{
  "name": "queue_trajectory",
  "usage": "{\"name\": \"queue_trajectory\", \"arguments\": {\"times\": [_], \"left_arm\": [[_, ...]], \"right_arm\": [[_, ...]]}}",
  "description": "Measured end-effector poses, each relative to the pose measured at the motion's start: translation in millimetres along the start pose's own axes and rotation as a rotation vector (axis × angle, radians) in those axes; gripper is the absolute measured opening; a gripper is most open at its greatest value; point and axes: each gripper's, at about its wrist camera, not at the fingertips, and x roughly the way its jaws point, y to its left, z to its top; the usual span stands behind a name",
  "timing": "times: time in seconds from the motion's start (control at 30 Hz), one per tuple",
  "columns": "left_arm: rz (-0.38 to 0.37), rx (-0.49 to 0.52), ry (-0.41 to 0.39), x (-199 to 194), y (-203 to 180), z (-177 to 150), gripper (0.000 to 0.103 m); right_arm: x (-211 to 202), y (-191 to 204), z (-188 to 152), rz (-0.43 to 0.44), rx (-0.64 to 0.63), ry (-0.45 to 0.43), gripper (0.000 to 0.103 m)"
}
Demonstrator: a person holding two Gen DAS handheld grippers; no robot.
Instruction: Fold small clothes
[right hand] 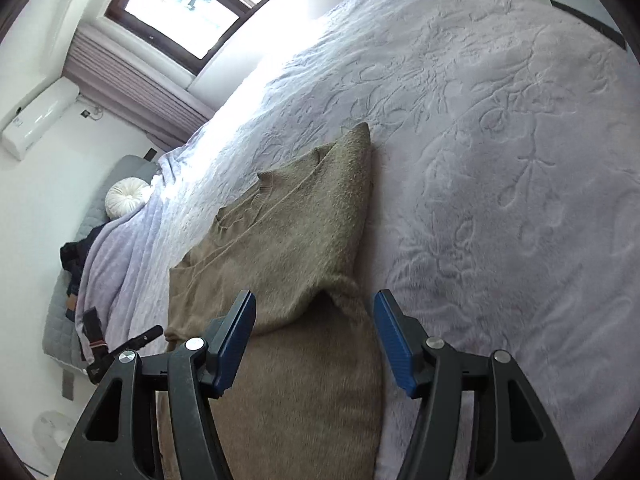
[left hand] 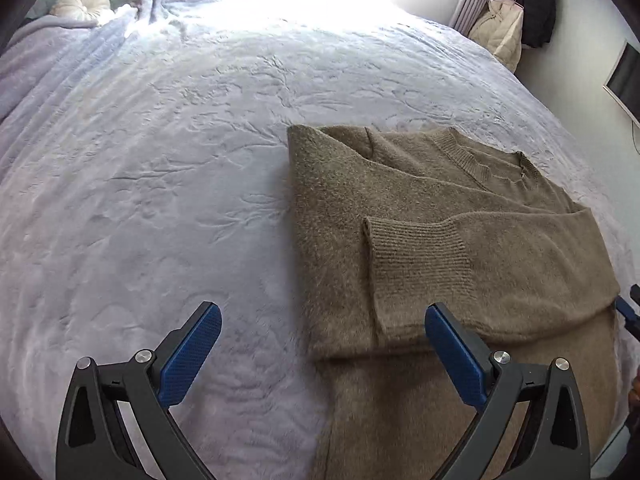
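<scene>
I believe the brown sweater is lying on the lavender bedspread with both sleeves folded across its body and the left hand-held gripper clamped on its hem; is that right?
Not quite: the left hand-held gripper is open and holds nothing, as the left wrist view shows, its pads apart above the bedspread and the sweater's edge. The rest stands: the brown sweater lies on the lavender bedspread with its sleeves folded across its body.

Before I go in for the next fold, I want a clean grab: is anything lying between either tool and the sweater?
Nothing visible is. Both tools hang open right over the brown sweater on the lilac blanket: the left tool at its left edge, the right tool over its lower part. Only bare blanket lies around it.
</scene>
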Motion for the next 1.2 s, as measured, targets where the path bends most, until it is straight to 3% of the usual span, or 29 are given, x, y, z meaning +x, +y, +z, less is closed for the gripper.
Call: {"name": "queue_trajectory", "arguments": {"times": [0.13,0.27,0.33,0.37,0.4,0.5,0.67,0.7,0.77,0.8,0.83,0.9,1.0,1.07,1.2], "left_arm": [[-0.125,-0.058,0.067,29.4,8.9,13.2,0.102],[-0.141,-0.064,0.063,37.5,11.0,14.6,0.098],[-0.138,-0.027,0.053,34.4,3.7,14.8,0.072],[-0.154,-0.016,0.052,32.8,1.7,15.7,0.058],[-0.168,-0.001,0.054,30.3,-1.8,17.1,0.044],[-0.11,0.053,0.031,24.1,-12.3,24.2,0.025],[-0.014,0.079,0.01,29.0,0.3,26.3,0.025],[-0.011,0.067,0.02,32.8,7.0,24.0,0.025],[-0.052,0.01,0.005,30.4,21.6,19.5,0.025],[-0.046,-0.009,-0.004,27.5,24.2,18.6,0.032],[-0.019,-0.018,-0.011,25.0,24.9,17.8,0.052],[0.058,-0.019,-0.036,19.4,24.3,15.3,0.076],[0.079,-0.018,-0.044,11.0,25.8,9.7,0.077],[0.088,-0.033,-0.044,5.6,26.2,6.1,0.077],[0.113,-0.03,-0.049,-6.6,17.5,-2.1,0.077]], "right_arm": [[27.5,-14.7,11.8,0.057,0.041,0.046,0.065],[40.5,-18.3,14.8,0.086,0.04,0.067,0.065],[43.5,-15.0,14.0,0.07,0.012,0.081,0.059],[44.7,-12.2,13.9,0.052,-0.006,0.087,0.037],[47.0,-9.1,13.8,0.024,-0.027,0.098,0.023],[47.4,-0.1,15.2,-0.02,-0.048,0.098,0.018],[42.7,4.8,16.0,-0.071,-0.11,0.085,0.018],[48.6,-1.2,14.2,-0.104,-0.113,0.102,0.018],[54.5,-15.7,9.6,-0.078,-0.07,0.102,0.018],[52.2,-19.7,10.0,-0.062,-0.044,0.088,0.017],[51.3,-21.0,10.0,-0.053,-0.032,0.083,0.017],[47.8,-19.7,10.5,-0.048,-0.032,0.079,0.022],[38.4,-15.6,9.8,-0.063,-0.025,0.067,0.031],[31.3,-12.6,7.5,-0.07,-0.031,0.057,0.045],[15.2,-1.9,0.6,-0.11,-0.053,0.03,0.05]]}}
